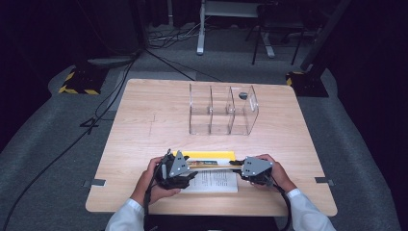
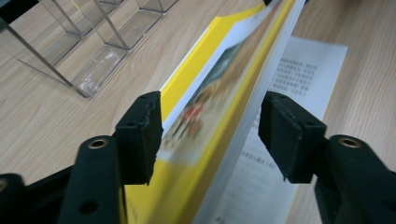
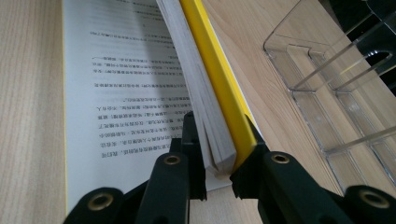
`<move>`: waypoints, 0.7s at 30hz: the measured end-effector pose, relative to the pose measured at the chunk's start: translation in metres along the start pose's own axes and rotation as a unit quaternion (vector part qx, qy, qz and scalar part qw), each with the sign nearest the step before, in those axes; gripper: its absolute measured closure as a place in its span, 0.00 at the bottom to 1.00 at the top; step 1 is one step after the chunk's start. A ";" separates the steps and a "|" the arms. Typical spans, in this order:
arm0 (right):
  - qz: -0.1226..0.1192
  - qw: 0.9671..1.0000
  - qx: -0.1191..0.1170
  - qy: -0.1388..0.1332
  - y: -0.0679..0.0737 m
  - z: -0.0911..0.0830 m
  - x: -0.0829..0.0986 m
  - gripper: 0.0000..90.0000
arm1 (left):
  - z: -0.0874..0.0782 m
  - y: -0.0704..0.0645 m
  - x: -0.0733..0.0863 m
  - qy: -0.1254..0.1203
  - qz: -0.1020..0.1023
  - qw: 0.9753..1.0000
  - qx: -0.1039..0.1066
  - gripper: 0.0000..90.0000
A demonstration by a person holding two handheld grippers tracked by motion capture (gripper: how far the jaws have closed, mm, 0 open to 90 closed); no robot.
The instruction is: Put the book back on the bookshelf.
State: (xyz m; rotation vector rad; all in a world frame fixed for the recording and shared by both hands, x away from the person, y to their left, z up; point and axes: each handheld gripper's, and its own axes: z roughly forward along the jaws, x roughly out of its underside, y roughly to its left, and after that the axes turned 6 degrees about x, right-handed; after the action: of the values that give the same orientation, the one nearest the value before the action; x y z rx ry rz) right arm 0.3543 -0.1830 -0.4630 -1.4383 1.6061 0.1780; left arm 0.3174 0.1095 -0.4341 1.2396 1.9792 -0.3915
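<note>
A yellow-covered book point(image 1: 209, 156) stands on edge near the table's front, over a white printed page point(image 1: 216, 182) that lies flat. My left gripper point(image 1: 186, 166) is at the book's left end. In the left gripper view my left gripper point(image 2: 212, 135) is open with the book point(image 2: 219, 93) between its jaws: one jaw sits against the cover, the other is apart from the pages. My right gripper point(image 1: 239, 164) holds the right end. In the right gripper view my right gripper point(image 3: 219, 163) is shut on the book point(image 3: 210, 84), pinching its cover and page block.
A clear acrylic organizer point(image 1: 221, 113) with three compartments stands at the back middle of the wooden table point(image 1: 144, 125), open side towards me. It lies close beside the book in both gripper views point(image 2: 93, 51) point(image 3: 336, 93). Cables cross the floor beyond the table.
</note>
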 end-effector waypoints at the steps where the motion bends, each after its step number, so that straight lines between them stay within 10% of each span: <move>1: -0.004 1.000 -0.001 0.002 0.001 0.001 -0.002 0.87 | 0.001 -0.003 -0.005 0.003 0.003 1.000 -0.006 0.41; 11: -0.004 1.000 -0.001 0.008 0.003 0.003 -0.012 0.89 | 0.035 -0.024 -0.028 0.059 0.015 0.998 -0.031 0.38; 17: 0.003 1.000 -0.004 0.009 0.005 0.004 -0.013 0.86 | 0.032 -0.015 -0.016 0.053 0.022 0.998 -0.015 0.74; 21: 0.026 1.000 -0.011 -0.006 0.003 0.004 -0.009 0.78 | 0.032 -0.011 -0.007 0.050 0.023 0.998 0.011 0.80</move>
State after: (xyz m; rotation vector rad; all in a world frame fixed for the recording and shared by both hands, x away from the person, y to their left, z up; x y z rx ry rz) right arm 0.3532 -0.1728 -0.4602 -1.4102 1.6371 0.2360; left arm 0.3239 0.0806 -0.4521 1.3391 2.0306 -0.3344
